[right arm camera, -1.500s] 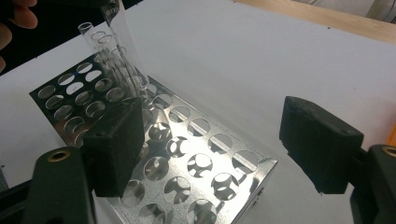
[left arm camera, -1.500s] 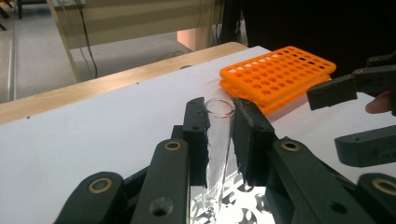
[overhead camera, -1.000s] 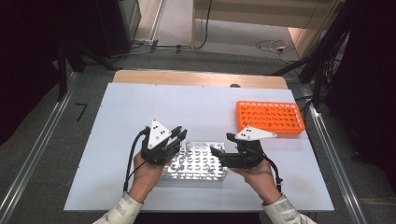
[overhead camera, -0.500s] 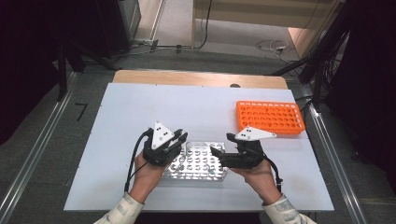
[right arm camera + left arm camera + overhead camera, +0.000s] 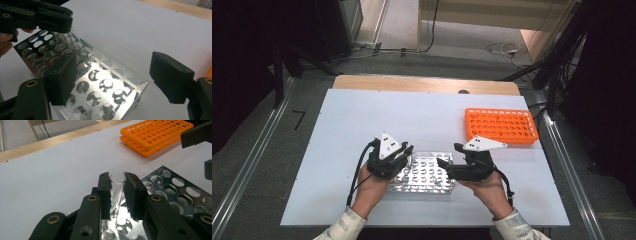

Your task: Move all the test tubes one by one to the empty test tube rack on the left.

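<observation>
A shiny metal tube rack (image 5: 428, 176) with rows of round holes lies at the front middle of the white table (image 5: 422, 115). My left gripper (image 5: 406, 151) hangs over the rack's left part, shut on a clear, empty test tube (image 5: 116, 192) that stands nearly upright between the pads (image 5: 105, 192), its lower end over the rack's holes (image 5: 123, 222). My right gripper (image 5: 447, 155) is at the rack's right end, open, its jaws spread wide over the rack (image 5: 100, 85) with nothing between them. In the right gripper view the left gripper (image 5: 57, 18) and tube (image 5: 75, 31) show at upper left.
An orange plastic tube rack (image 5: 501, 125) sits at the right rear of the table, also seen in the left gripper view (image 5: 155, 132). A wooden strip (image 5: 427, 84) runs along the table's far edge. Bare white tabletop lies left of and behind the metal rack.
My left gripper has shifted slightly toward the near side over the metal rack's left part. The right gripper has stayed put.
</observation>
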